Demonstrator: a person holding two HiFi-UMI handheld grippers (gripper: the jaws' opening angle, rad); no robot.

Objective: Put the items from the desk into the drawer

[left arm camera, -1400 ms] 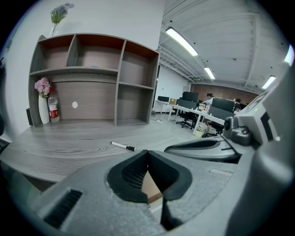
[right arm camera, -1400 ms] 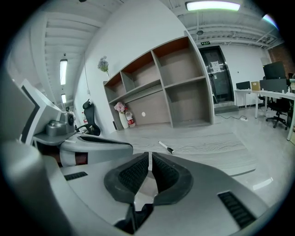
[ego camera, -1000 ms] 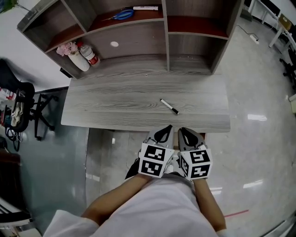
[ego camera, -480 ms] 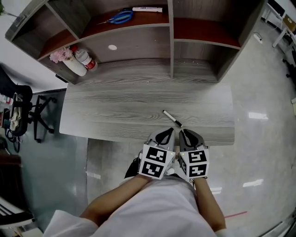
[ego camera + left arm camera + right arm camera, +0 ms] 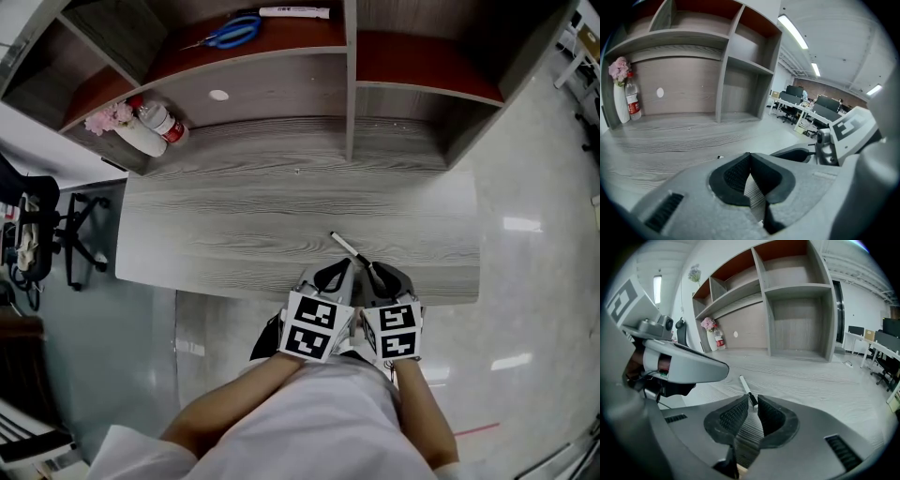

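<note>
A white pen with a black cap [image 5: 348, 250] lies slanted near the front edge of the grey wooden desk [image 5: 234, 216]. Both grippers hover side by side at that edge. My right gripper [image 5: 371, 268] points at the pen's capped end; in the right gripper view its jaws [image 5: 753, 401] stand a narrow gap apart, with the pen [image 5: 746, 386] just beyond the tips and nothing between them. My left gripper [image 5: 340, 266] is just left of the pen, and in its own view the jaws [image 5: 749, 155] meet at the tips and are empty. No drawer shows.
The hutch behind the desk holds blue scissors [image 5: 231, 32] and a white marker [image 5: 293, 12] on its upper shelf. A bottle [image 5: 159, 119] and a white vase with pink flowers [image 5: 133, 138] stand at the back left. An office chair [image 5: 37, 234] is off to the left.
Both grippers have moved forward to the desk's front edge. The right gripper's tips now reach the pen's capped end. The pen has not moved.
</note>
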